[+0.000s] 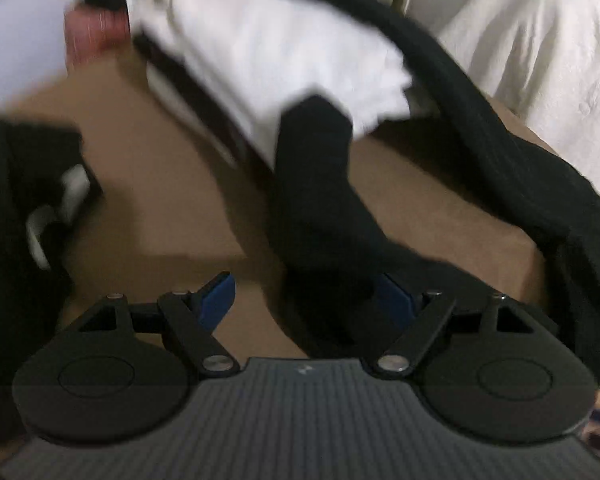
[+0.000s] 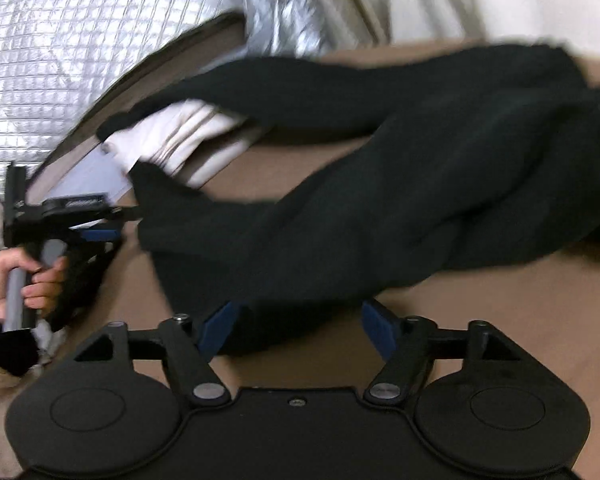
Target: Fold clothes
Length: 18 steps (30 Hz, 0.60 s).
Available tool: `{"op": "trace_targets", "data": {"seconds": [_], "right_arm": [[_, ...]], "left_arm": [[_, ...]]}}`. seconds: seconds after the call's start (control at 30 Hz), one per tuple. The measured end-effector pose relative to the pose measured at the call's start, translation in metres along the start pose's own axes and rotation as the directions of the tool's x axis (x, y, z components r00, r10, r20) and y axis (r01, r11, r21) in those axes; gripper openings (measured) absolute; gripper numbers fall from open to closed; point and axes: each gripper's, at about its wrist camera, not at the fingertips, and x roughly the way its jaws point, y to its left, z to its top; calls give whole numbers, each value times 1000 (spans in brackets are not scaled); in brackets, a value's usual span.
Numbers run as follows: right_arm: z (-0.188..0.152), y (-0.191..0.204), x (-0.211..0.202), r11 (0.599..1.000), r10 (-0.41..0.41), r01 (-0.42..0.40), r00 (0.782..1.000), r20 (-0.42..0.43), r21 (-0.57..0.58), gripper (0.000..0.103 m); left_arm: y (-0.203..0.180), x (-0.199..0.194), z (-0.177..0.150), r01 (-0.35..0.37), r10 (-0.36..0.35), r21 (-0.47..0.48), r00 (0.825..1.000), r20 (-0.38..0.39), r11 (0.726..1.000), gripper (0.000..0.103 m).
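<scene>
Both tools, left tool [image 1: 306,300] and right tool [image 2: 300,324], gape unclenched around the black garment [image 2: 400,184] sprawled across the brown surface [image 2: 480,320]; closing late could catch only a thin edge, which slips.

**Surroundings of the work surface**

A brown surface [image 2: 500,320] is seen below everything. A quilted silver sheet [image 2: 60,60] is spread at the upper left of the right wrist view, and cream fabric [image 1: 540,52] is draped behind the surface. A reddish object [image 1: 96,32], blurred, is seen at the far edge in the left wrist view.
</scene>
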Motion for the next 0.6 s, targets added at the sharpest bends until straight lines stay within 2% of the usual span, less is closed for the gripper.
{"op": "trace_targets", "data": {"seconds": [0.1, 0.17, 0.27, 0.33, 0.37, 0.4, 0.43, 0.47, 0.5, 0.53, 0.6], "right_arm": [[-5, 7, 28, 997, 28, -26, 999, -37, 68, 80], [-8, 12, 47, 993, 39, -33, 998, -51, 114, 84], [-25, 15, 61, 972, 127, -123, 992, -5, 199, 85], [-38, 17, 70, 949, 188, -190, 982, 34, 252, 85], [-38, 19, 72, 951, 179, -184, 983, 40, 249, 82], [-35, 22, 74, 959, 154, -159, 987, 40, 233, 77], [-32, 24, 76, 967, 128, -134, 991, 40, 217, 59], [-27, 26, 78, 975, 91, -96, 995, 35, 199, 28], [-21, 28, 81, 982, 48, -53, 998, 28, 181, 18], [-15, 30, 82, 986, 35, -39, 999, 27, 162, 16], [5, 42, 73, 996, 54, -55, 998, 15, 74, 14]], "left_arm": [[2, 10, -5, -28, 28, -7, 1000, -10, 1000, 79], [11, 11, -6, -77, 78, -25, 996, 38, 997, 79], [31, 6, -4, -137, 149, -109, 982, 117, 985, 79], [43, 1, 0, -130, 152, -152, 978, 141, 980, 79], [48, -1, 1, -124, 148, -164, 979, 143, 979, 79], [50, -1, 2, -110, 130, -154, 984, 124, 982, 79], [51, 0, 1, -96, 113, -147, 988, 110, 984, 79], [50, 0, 0, -85, 100, -143, 990, 103, 986, 79], [47, -1, -1, -79, 94, -137, 990, 109, 987, 78], [44, -3, -2, -66, 82, -126, 988, 128, 990, 76], [30, -16, -1, -10, 24, -58, 972, 233, 998, 75]]}}
